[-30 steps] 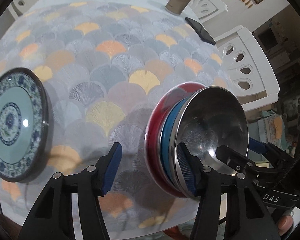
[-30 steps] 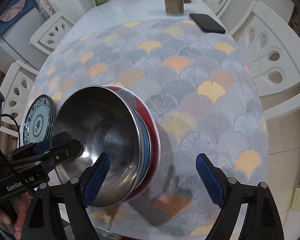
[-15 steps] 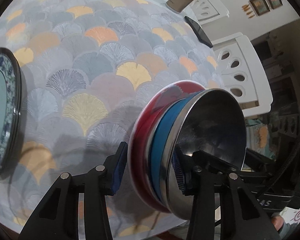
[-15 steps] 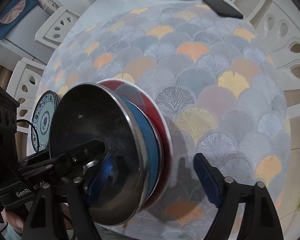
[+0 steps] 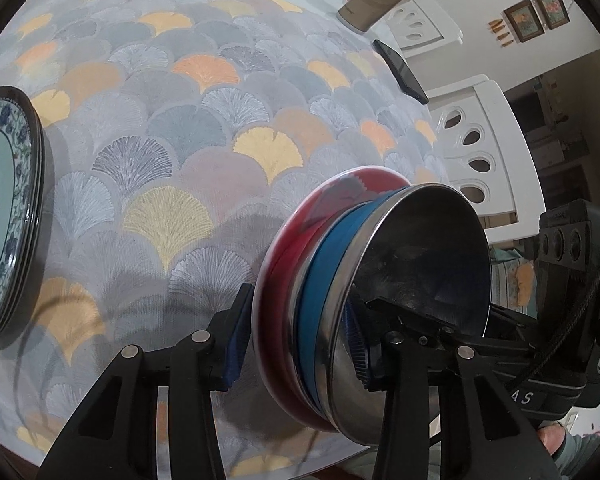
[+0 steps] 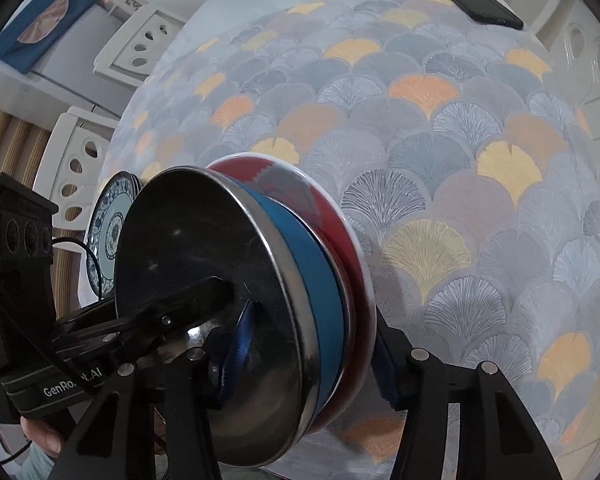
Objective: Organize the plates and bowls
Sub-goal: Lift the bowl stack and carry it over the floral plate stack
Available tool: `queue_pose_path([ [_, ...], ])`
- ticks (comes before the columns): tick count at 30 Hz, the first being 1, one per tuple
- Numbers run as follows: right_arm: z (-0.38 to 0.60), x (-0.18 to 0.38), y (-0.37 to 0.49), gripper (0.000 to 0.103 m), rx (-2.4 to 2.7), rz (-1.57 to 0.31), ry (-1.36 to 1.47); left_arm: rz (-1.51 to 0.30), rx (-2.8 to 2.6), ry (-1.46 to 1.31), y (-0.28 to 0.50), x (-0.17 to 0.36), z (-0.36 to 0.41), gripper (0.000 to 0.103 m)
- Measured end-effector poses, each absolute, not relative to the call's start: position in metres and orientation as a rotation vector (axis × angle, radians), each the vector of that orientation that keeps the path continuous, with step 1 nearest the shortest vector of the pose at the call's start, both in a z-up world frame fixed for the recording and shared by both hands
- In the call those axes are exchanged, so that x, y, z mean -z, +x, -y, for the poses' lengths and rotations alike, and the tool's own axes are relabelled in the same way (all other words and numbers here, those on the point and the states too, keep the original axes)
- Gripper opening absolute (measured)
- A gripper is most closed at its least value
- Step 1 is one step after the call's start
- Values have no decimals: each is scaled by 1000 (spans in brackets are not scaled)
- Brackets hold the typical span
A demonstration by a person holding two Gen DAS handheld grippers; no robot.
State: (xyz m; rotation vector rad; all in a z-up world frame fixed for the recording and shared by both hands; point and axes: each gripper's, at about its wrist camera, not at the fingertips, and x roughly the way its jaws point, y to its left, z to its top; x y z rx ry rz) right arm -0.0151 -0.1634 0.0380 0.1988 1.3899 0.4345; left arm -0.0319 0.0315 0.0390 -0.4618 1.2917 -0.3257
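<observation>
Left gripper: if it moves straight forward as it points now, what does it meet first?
The bowl stack: its rim already sits between the fingers of the left gripper. Beyond it, probably the tablecloth; depth is unclear.

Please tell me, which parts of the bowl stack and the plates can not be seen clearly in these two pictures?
- Inside of the red bowl and blue bowl: both views, covered by the steel bowl nested on them.
- Stack's underside: both views, hidden by the stack itself.
- Patterned plates: left wrist view, cut by the left edge; in the right wrist view partly behind the steel bowl, too small to count.
</observation>
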Motion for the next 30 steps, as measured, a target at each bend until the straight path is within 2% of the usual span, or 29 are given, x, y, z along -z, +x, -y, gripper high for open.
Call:
queue_pose_path([
  [15, 125, -76, -5, 53, -385, -1367, 205, -1232, 298, -481, -20, -79, -70, 37],
  [30, -13, -138, 16, 54, -484, -1355, 284, -1104, 196, -424, -15, -162, -204, 37],
])
